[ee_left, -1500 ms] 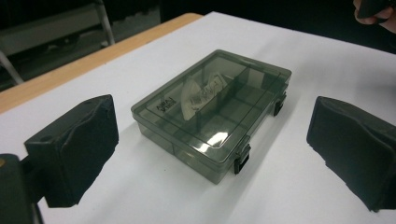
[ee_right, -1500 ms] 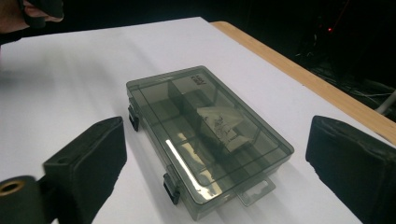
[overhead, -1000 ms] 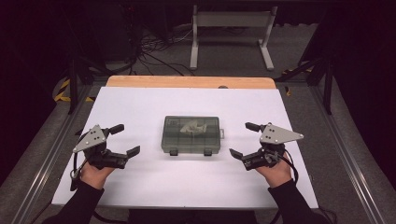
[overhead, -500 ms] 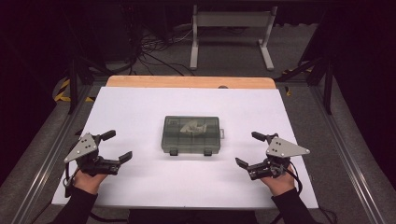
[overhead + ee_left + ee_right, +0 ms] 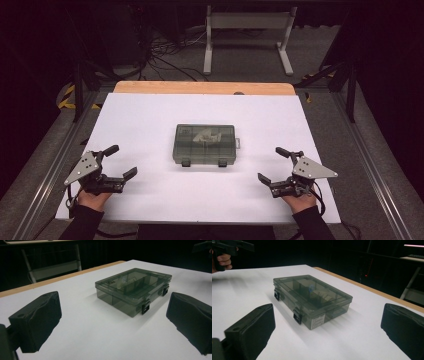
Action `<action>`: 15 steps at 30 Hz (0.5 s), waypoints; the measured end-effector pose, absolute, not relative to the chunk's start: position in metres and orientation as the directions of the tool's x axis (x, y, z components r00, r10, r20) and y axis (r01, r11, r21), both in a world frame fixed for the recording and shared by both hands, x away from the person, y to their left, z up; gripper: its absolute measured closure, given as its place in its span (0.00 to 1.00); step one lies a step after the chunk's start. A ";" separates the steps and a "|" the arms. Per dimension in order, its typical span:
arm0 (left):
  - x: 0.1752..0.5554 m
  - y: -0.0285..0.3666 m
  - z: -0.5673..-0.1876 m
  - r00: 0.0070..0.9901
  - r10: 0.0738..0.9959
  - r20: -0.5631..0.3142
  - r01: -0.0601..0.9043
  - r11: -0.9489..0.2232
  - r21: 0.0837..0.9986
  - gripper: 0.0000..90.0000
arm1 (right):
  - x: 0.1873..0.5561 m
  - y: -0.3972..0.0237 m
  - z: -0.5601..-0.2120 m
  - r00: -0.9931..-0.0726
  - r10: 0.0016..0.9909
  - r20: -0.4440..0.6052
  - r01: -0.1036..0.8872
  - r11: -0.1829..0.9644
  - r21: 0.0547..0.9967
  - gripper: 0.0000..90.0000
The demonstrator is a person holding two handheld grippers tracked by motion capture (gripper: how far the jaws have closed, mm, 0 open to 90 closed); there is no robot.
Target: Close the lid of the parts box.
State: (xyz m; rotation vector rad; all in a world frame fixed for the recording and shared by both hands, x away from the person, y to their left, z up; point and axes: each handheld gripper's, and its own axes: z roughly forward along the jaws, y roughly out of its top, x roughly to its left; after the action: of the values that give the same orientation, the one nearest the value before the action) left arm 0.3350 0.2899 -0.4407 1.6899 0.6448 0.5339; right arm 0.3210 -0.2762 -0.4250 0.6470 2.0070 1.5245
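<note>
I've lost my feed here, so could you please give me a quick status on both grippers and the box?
Left gripper open, right gripper open, both empty. Smoky plastic box mid-table, lid shut, both latches down, untouched. Nothing between grippers and box.

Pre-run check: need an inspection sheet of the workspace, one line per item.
Surface: white table, wooden strip along the far edge.
Job's things: smoky translucent compartment box at centre, lid down, two dark latches on its near side.
Clutter: nothing seen.
Grippers: left tool and right tool open, flanking the box, apart from it.
Cables: loose bundle on floor behind the table.
Surroundings: dark room, white metal stand.
</note>
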 end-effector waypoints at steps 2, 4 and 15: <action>0.334 0.292 -0.445 0.746 0.666 0.003 0.135 -0.155 0.979 0.01 | 0.320 -0.277 -0.429 -0.743 0.657 -0.131 0.051 0.250 0.967 0.00; 0.334 0.293 -0.448 0.742 0.670 -0.001 0.136 -0.148 0.980 0.01 | 0.320 -0.278 -0.433 -0.744 0.656 -0.124 0.056 0.247 0.967 0.00; 0.336 0.294 -0.451 0.739 0.673 -0.014 0.143 -0.137 0.980 0.01 | 0.323 -0.280 -0.437 -0.739 0.666 -0.104 0.071 0.231 0.970 0.00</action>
State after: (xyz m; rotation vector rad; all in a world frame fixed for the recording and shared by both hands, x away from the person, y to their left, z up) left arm 0.3360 0.2940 -0.4514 1.6742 0.6589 0.5204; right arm 0.3235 -0.2802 -0.4369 0.6746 2.0010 1.5367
